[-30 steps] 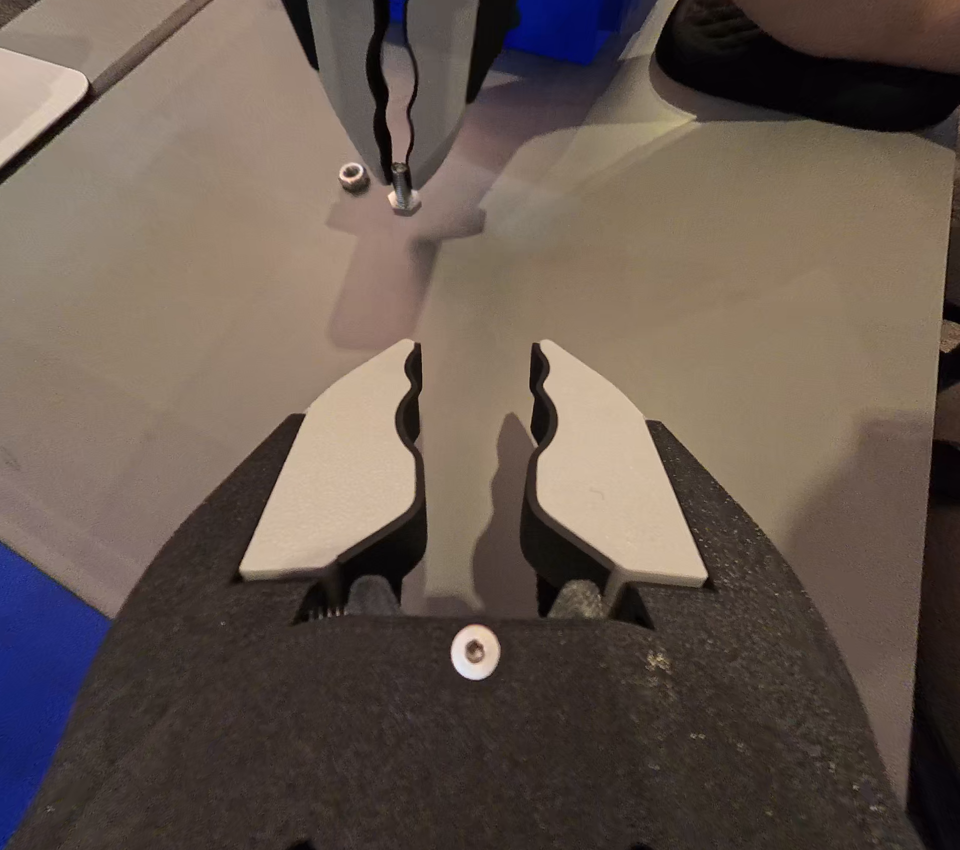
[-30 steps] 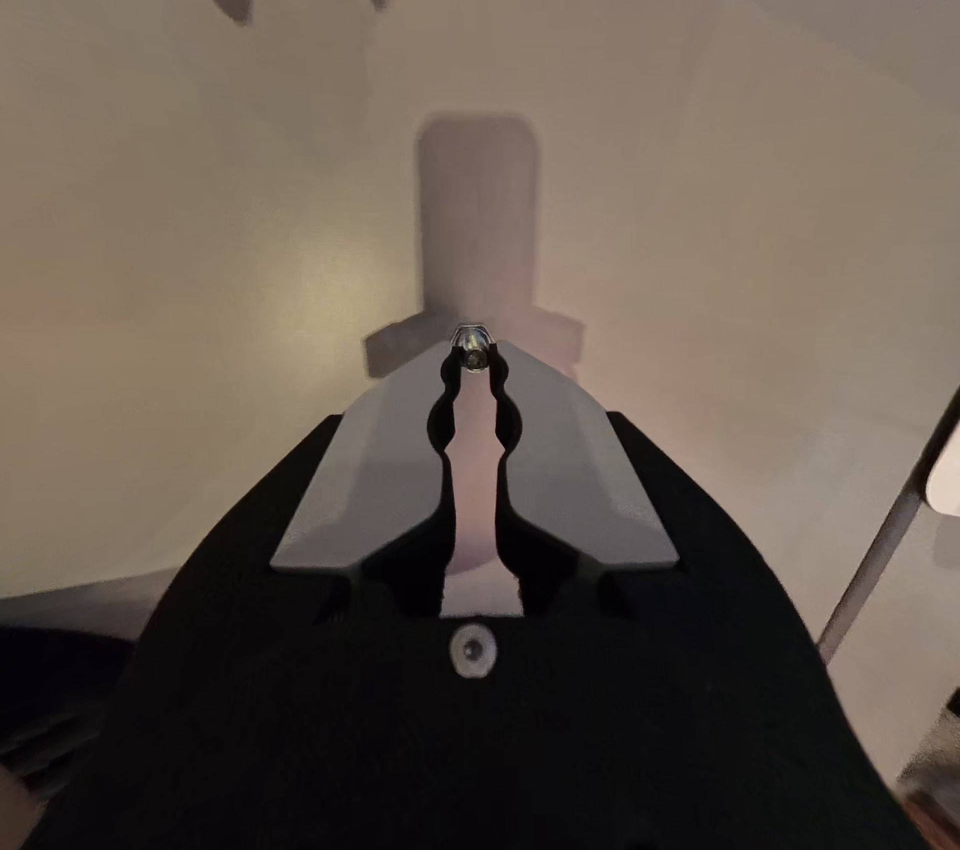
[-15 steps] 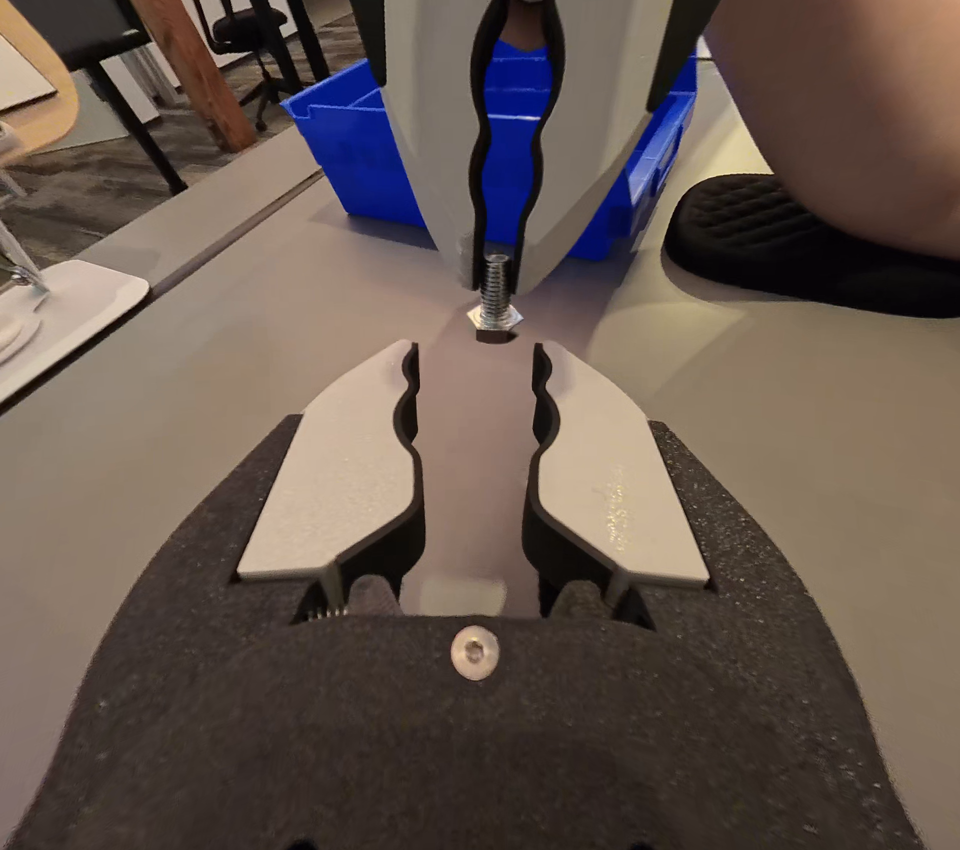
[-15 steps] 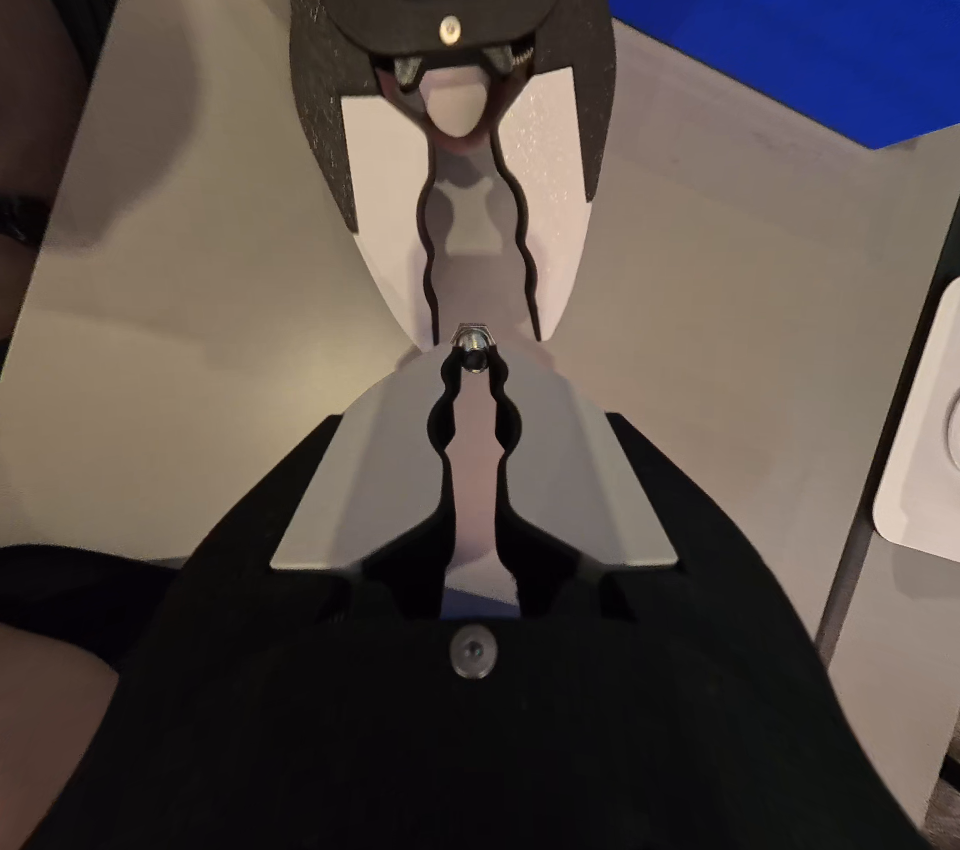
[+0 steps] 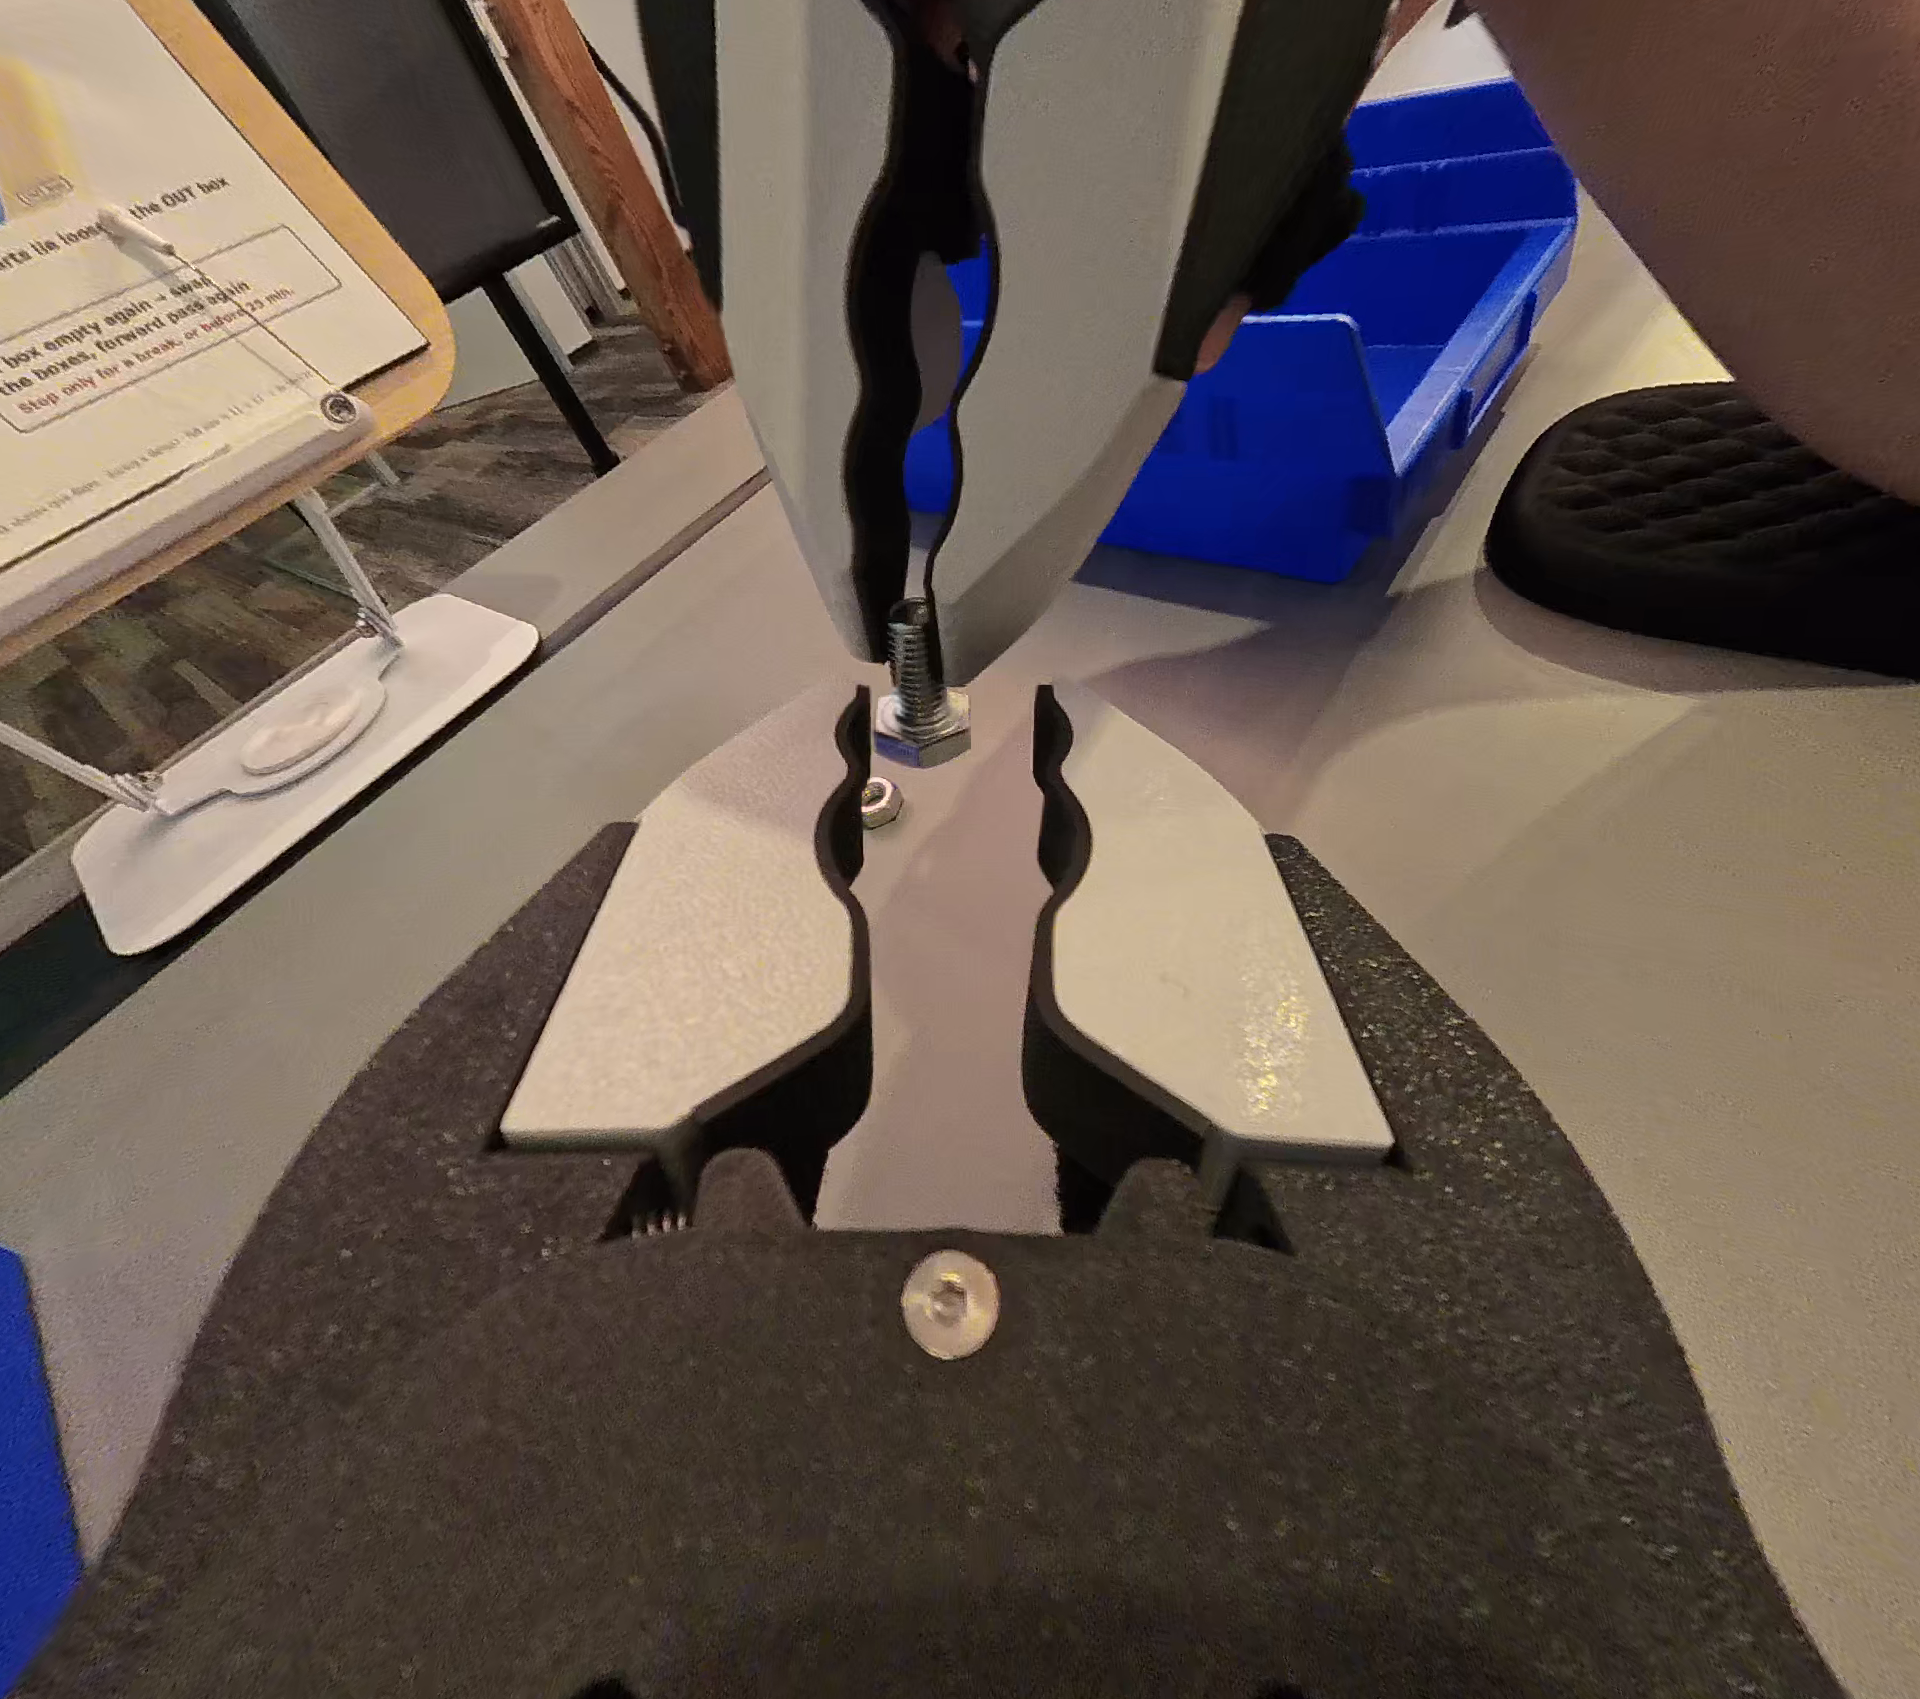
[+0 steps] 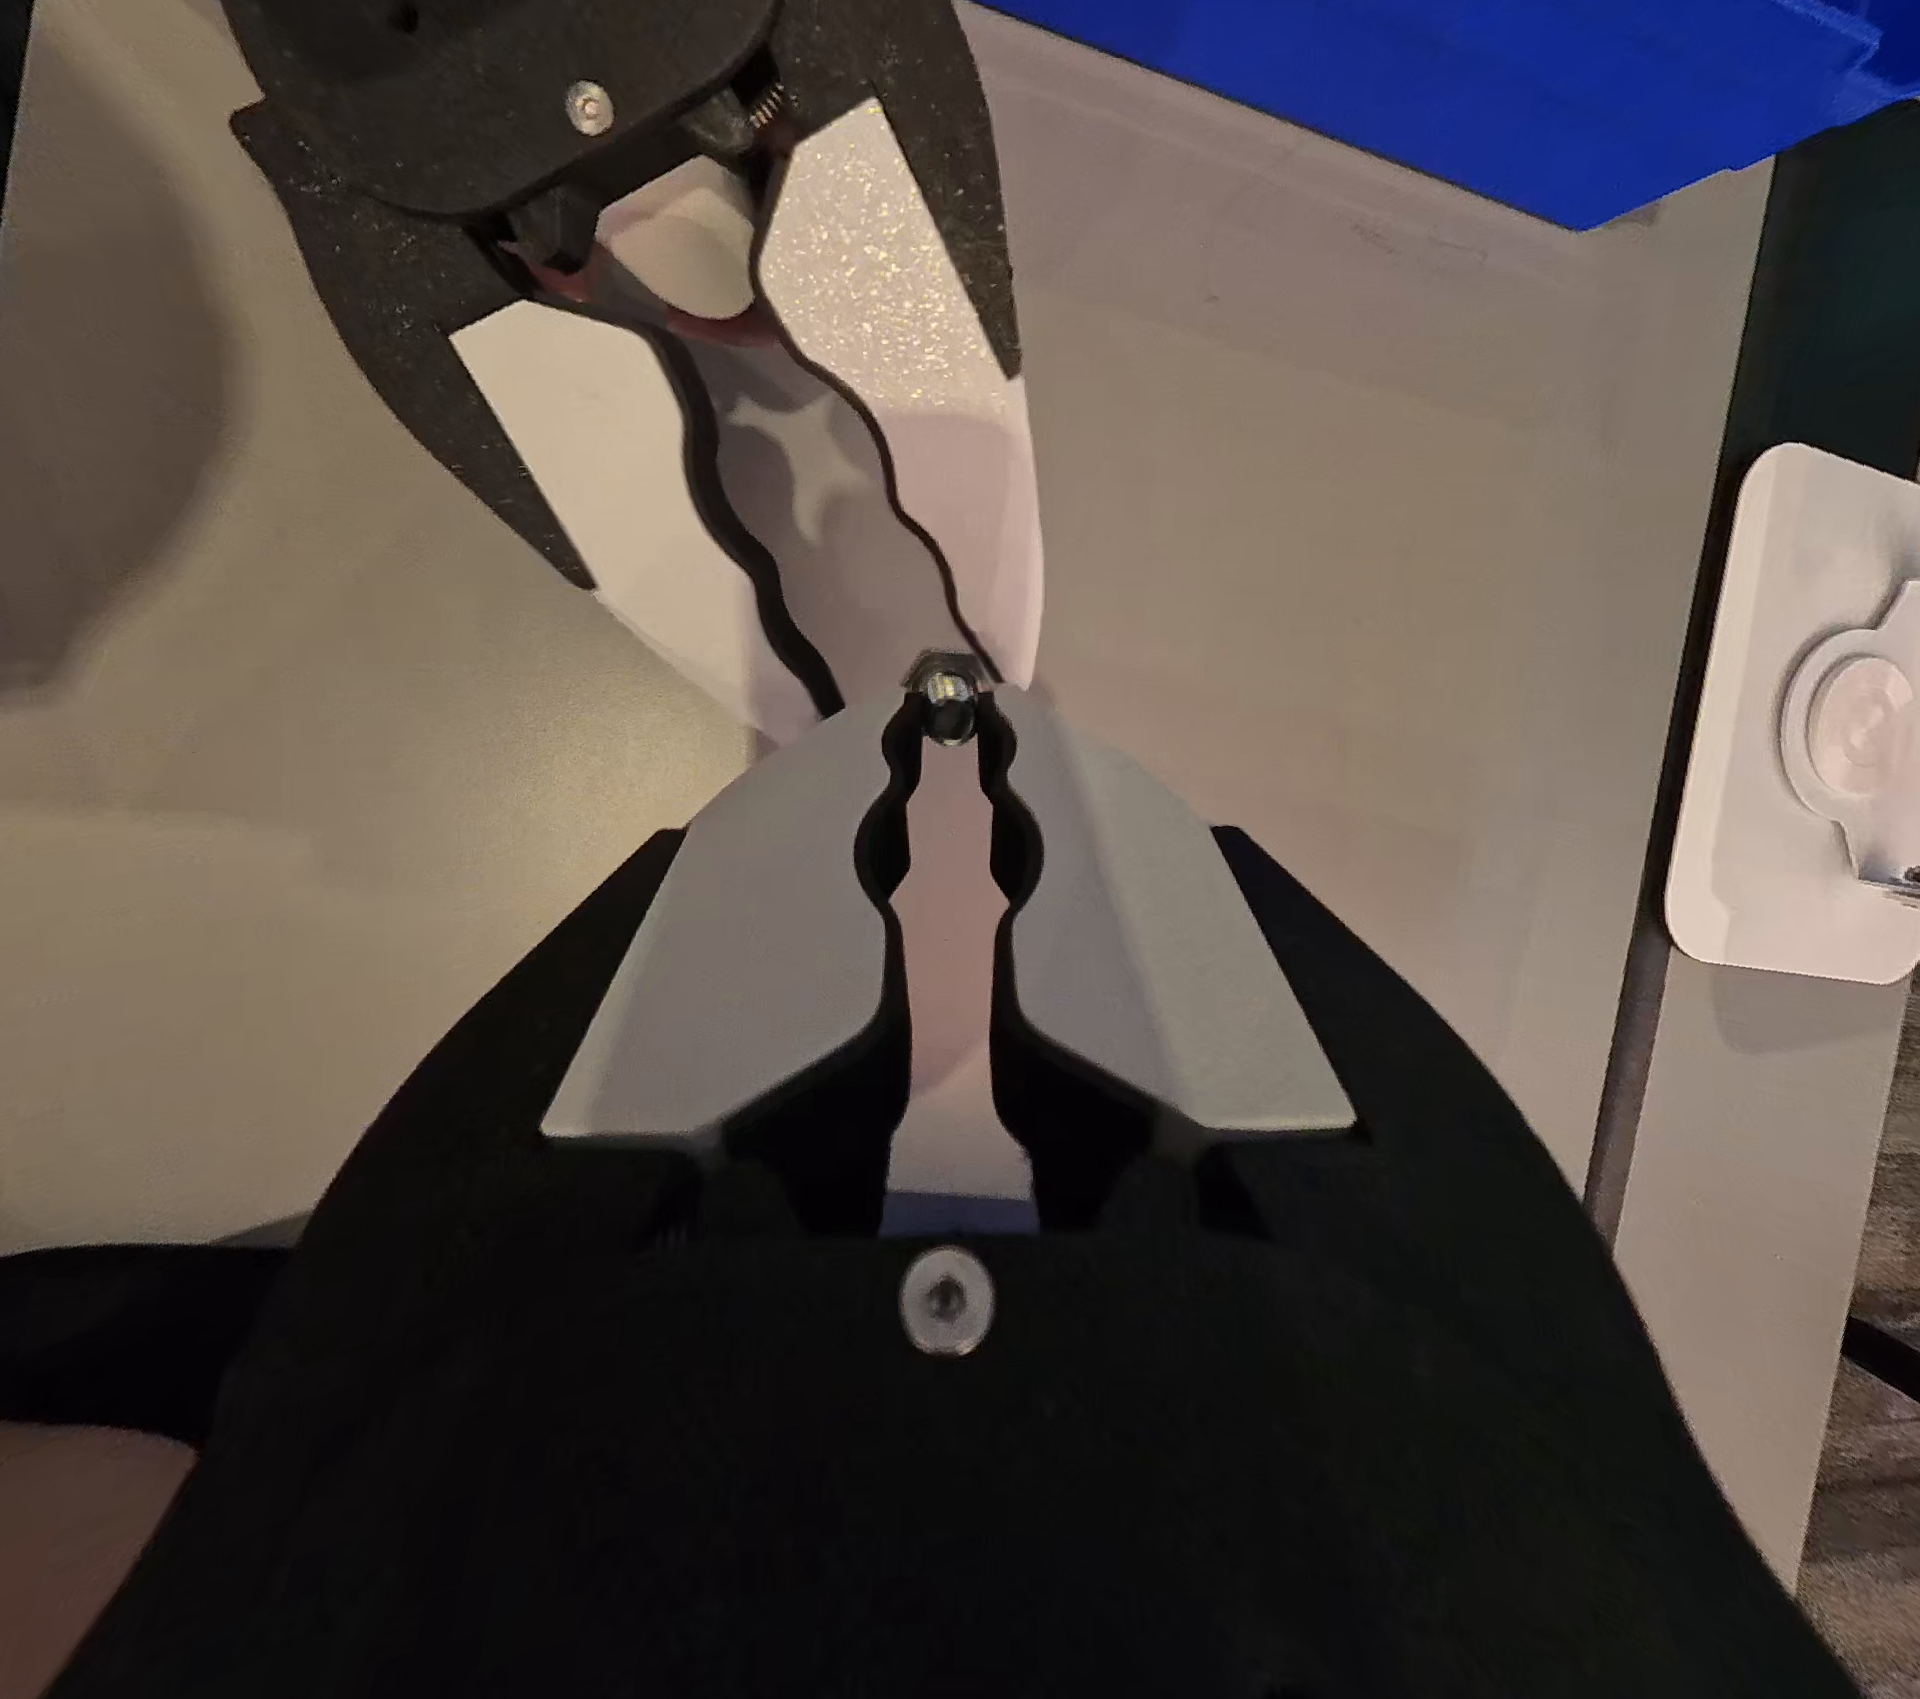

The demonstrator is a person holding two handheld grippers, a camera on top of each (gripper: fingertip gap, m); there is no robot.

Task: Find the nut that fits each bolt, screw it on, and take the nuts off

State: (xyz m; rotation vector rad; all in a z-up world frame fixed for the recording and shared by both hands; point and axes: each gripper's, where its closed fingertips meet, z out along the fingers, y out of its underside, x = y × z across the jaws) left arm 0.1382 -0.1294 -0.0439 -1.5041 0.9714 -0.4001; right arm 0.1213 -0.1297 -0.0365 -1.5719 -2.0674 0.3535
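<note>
- At the centre of the left wrist view, the right tongs (image 5: 914, 652) point down, clamped on the bolt (image 5: 920, 709) by its threaded shank, head lowest.
- The left tongs (image 5: 945, 714) stand apart, their tips either side of the bolt head.
- A loose nut (image 5: 881, 802) lies on the grey tabletop (image 5: 1558, 974), just at 7 o'clock of the bolt.
- A blue bin (image 5: 1351, 423) sits at 2 o'clock; a white stand (image 5: 312, 745) at 9 o'clock.
</note>
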